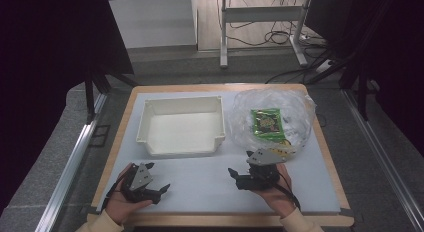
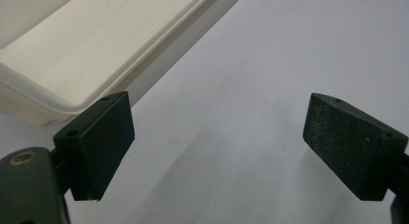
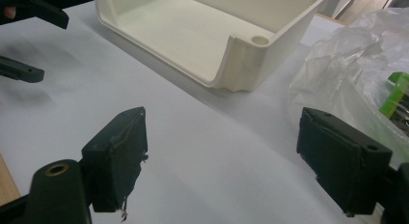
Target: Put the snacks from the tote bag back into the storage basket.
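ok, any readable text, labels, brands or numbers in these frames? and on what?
None can be read.
Green packet inside the clear plastic bag: it carries a printed dark design with yellowish marks, too small and blurred to read.
White bin: no marking visible.

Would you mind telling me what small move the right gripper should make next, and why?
Probably ease the right gripper forward to the clear plastic bag. Its jaws stand open with nothing between them, and the bag with the green packet lies just ahead, beside the empty white bin.
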{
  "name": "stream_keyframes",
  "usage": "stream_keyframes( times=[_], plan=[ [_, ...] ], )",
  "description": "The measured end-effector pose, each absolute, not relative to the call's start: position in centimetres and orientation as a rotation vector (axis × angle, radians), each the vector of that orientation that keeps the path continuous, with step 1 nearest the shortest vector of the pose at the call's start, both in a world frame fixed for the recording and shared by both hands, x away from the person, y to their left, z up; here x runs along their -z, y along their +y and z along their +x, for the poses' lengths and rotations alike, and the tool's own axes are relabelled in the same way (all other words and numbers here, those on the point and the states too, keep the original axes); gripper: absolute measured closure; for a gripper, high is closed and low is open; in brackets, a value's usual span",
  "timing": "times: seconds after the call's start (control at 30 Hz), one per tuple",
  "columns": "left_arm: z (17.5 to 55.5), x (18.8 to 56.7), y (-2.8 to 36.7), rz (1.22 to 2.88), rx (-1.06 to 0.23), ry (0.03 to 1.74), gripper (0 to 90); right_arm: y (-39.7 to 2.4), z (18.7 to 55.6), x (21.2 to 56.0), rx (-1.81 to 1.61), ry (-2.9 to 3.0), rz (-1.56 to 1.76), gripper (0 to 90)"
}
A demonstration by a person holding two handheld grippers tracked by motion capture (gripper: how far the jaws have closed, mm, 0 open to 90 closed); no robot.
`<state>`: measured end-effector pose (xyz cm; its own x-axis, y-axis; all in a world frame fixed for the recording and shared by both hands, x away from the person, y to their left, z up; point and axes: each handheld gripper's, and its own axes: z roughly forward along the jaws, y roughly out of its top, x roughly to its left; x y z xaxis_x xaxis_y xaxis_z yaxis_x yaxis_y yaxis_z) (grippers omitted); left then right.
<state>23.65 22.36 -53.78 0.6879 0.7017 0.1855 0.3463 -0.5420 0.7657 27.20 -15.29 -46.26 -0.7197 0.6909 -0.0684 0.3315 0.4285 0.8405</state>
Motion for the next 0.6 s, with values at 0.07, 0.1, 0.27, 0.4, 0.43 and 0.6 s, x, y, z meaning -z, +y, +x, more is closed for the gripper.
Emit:
stream_keyframes(
  times=[0.07, 0.1, 0.27, 0.4, 0.43, 0.6],
  plan=[
    [23.7, 53.8, 22.4, 2.172, -0.628, 0.798, 10.8, -15.3, 27.3, 46.1, -1.217, 2.278, 0.869, 19.5],
    [23.7, 53.8, 22.4, 2.172, -0.628, 0.798, 10.8, -15.3, 27.3, 46.1, -1.217, 2.278, 0.869, 19.5],
    [23.7, 53.8, 22.4, 2.174, -0.628, 0.795, 10.8, -15.2, 27.5, 45.5, -1.258, 2.270, 0.885, 19.9],
    [23.7, 53.8, 22.4, 2.177, -0.627, 0.796, 10.8, -15.2, 27.8, 45.0, -1.251, 2.258, 0.891, 19.9],
    [23.7, 53.8, 22.3, 2.178, -0.627, 0.794, 10.8, -15.3, 28.0, 44.9, -1.246, 2.255, 0.895, 19.9],
    [23.7, 53.8, 22.4, 2.177, -0.628, 0.795, 10.8, -15.4, 28.3, 44.4, -1.253, 2.243, 0.902, 20.0]
  ],
)
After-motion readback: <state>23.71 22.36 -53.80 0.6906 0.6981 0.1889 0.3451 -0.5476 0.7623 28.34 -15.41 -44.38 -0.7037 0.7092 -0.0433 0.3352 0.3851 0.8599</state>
